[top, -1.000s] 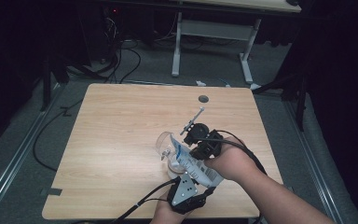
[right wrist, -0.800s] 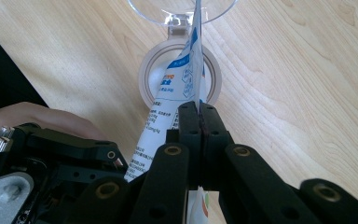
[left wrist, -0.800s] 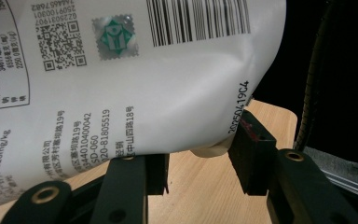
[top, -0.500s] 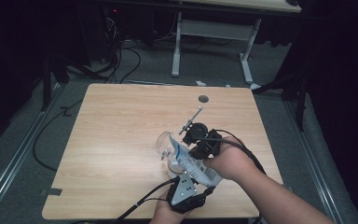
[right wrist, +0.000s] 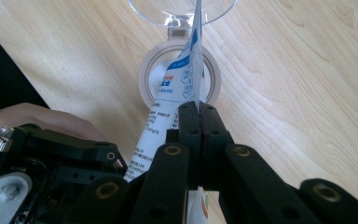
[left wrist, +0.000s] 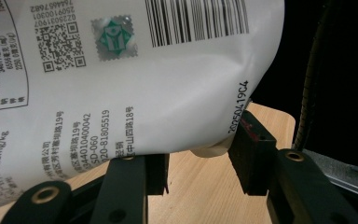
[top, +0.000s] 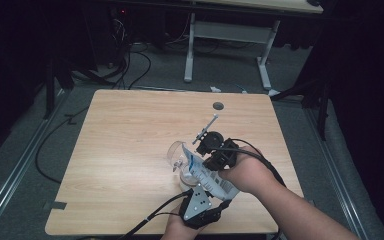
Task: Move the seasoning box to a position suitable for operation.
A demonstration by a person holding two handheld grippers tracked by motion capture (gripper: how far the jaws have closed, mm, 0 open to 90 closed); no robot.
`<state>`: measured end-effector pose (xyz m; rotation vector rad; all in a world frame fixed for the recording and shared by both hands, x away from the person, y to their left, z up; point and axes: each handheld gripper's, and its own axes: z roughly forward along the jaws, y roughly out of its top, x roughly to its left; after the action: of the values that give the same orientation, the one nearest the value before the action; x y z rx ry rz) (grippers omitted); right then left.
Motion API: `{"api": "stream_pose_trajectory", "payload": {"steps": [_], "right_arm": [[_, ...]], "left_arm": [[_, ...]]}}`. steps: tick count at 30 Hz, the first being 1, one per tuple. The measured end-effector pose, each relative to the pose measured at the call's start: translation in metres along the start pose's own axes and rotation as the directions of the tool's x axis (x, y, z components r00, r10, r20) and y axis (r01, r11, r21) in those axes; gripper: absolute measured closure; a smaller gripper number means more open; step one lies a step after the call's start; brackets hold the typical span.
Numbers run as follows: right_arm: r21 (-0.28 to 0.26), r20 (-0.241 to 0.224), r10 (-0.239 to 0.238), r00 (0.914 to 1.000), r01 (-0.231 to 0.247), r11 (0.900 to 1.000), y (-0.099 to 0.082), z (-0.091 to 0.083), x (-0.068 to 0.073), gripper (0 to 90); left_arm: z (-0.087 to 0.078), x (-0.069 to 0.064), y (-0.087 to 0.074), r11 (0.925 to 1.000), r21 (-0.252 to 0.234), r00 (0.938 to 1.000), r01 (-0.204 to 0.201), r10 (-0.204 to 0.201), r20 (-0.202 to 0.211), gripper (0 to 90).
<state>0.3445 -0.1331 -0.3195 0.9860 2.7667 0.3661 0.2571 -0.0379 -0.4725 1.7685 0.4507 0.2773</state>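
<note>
From the high view, you are holding a white pouch point(top: 207, 175) tilted over a clear container point(top: 180, 159) on the wooden surface point(top: 130, 150), with your left gripper point(top: 200, 207) near the front edge and your right gripper point(top: 215, 152) just beyond it. In the left gripper view, your jaws are grasping the pouch's point(left wrist: 121, 70) bulging lower end. In the right gripper view, your jaws are clenching the pouch's point(right wrist: 186, 70) thin edge above the round open container point(right wrist: 179, 77)
</note>
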Motion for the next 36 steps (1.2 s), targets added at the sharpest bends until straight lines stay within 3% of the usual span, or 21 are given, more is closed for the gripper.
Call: {"api": "stream_pose_trajectory", "payload": {"steps": [36], "right_arm": [[0.002, 0.006, -0.002, 1.0000, 0.002, 1.0000, 0.0012, 0.0000, 0.0000, 89.8]], "left_arm": [[0.0003, -0.0001, 0.0027, 1.0000, -0.005, 1.0000, 0.004, -0.004, 0.006, 60.7]]}}
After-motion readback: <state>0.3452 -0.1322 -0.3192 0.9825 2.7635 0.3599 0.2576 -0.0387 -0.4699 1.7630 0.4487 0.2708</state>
